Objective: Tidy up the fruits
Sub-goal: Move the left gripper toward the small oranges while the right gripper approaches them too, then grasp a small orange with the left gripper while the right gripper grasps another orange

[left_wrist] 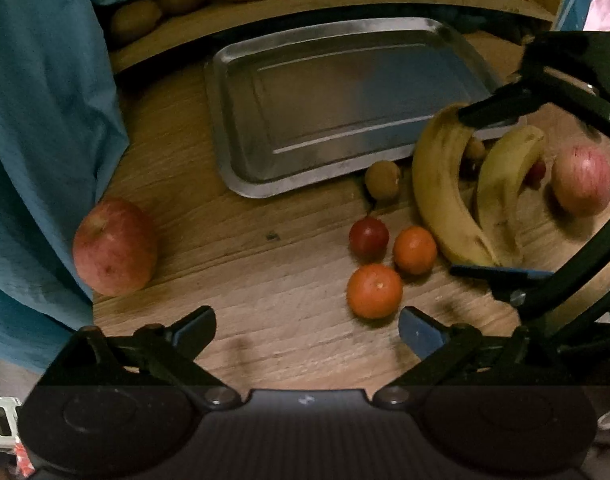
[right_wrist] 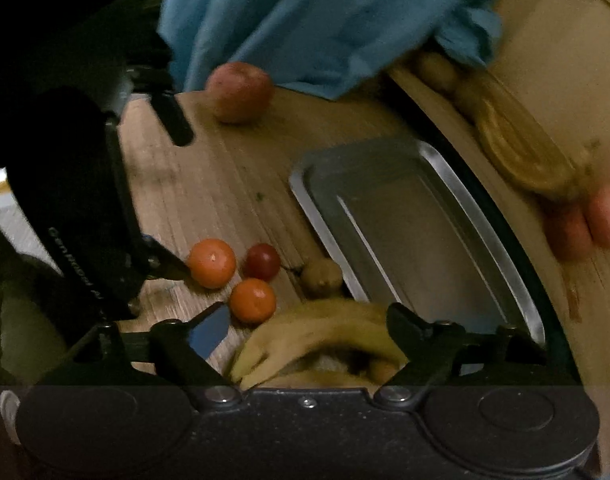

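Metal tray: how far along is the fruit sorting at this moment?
Nothing is done: the metal tray holds no fruit. In hand: the right gripper is open around the bananas. Left on the table: two oranges, two apples and several small fruits. The left gripper is open.

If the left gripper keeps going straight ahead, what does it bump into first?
Probably bare table first. The left gripper is open, its fingers pointing at empty wood. The nearest orange sits just right of that line, the tray farther on. Depth is hard to judge.

Dim warm light; wood-grain table (left_wrist: 265, 320), blue cloth (left_wrist: 37, 120) at its edge (raised wood board (left_wrist: 345, 0) behind)
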A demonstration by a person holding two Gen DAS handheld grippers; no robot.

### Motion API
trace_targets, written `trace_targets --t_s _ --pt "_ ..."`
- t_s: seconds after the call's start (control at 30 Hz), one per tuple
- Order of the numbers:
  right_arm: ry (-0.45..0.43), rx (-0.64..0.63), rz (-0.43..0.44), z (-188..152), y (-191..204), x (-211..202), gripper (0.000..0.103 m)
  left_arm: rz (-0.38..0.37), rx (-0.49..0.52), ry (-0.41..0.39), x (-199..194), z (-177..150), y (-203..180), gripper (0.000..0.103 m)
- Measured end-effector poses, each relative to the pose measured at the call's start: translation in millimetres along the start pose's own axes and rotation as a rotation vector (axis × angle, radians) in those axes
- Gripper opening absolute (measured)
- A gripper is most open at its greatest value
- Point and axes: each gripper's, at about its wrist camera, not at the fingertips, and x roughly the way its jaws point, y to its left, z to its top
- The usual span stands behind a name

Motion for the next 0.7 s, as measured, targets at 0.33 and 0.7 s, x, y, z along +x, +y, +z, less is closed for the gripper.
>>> trace_targets --t_s 0.33,0.7 --pt "0.012 -0.148 0.145 7.2 -0.3 12.0 0.061 -0.075 -0.094 -0.003 3.8 5.9 6.6 0.081" --pt "0.029 -0.162 0.206 9.3 2.7 18.6 0.045 -0.163 -0.112 -0.002 9.5 8.2 5.9 0.053"
